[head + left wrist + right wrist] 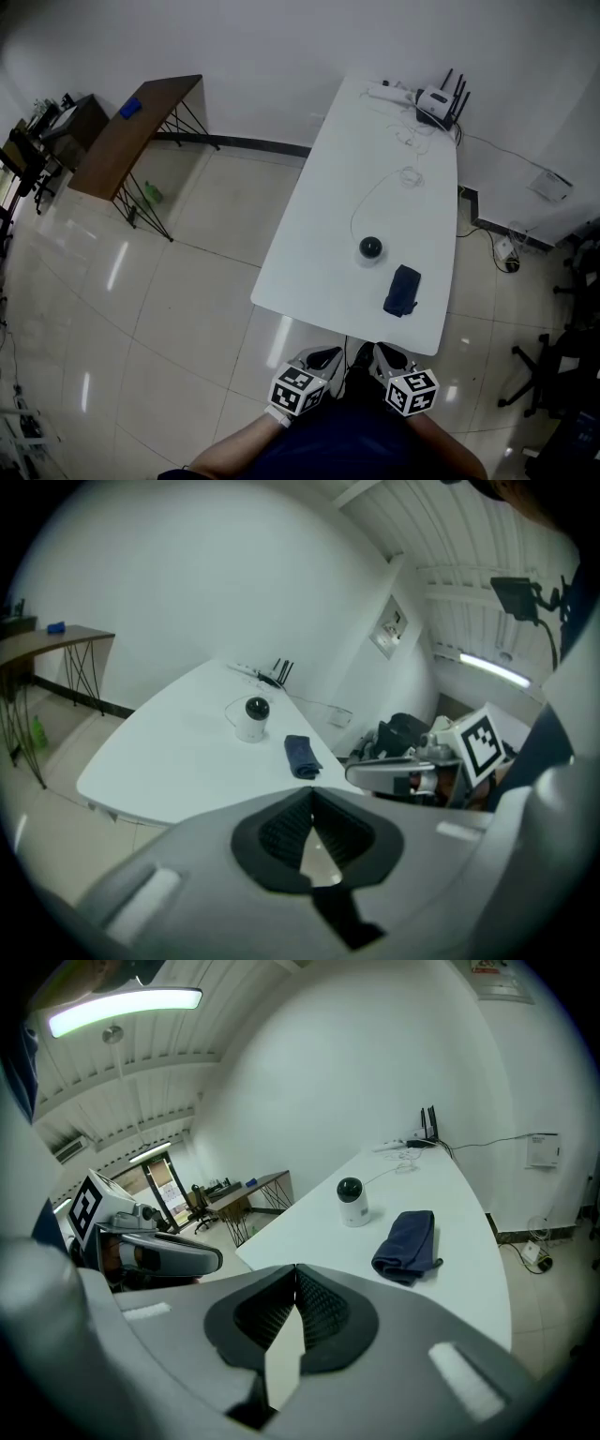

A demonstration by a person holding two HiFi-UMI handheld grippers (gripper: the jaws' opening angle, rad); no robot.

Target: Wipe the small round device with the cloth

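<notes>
Standing at the near end of the table [375, 159], the person holds the left gripper [322, 358] and right gripper [385, 355] shut and empty, the cloth [402, 291] lying untouched just beside the small round device [370, 248], so the wiping looks wholly undone.
</notes>
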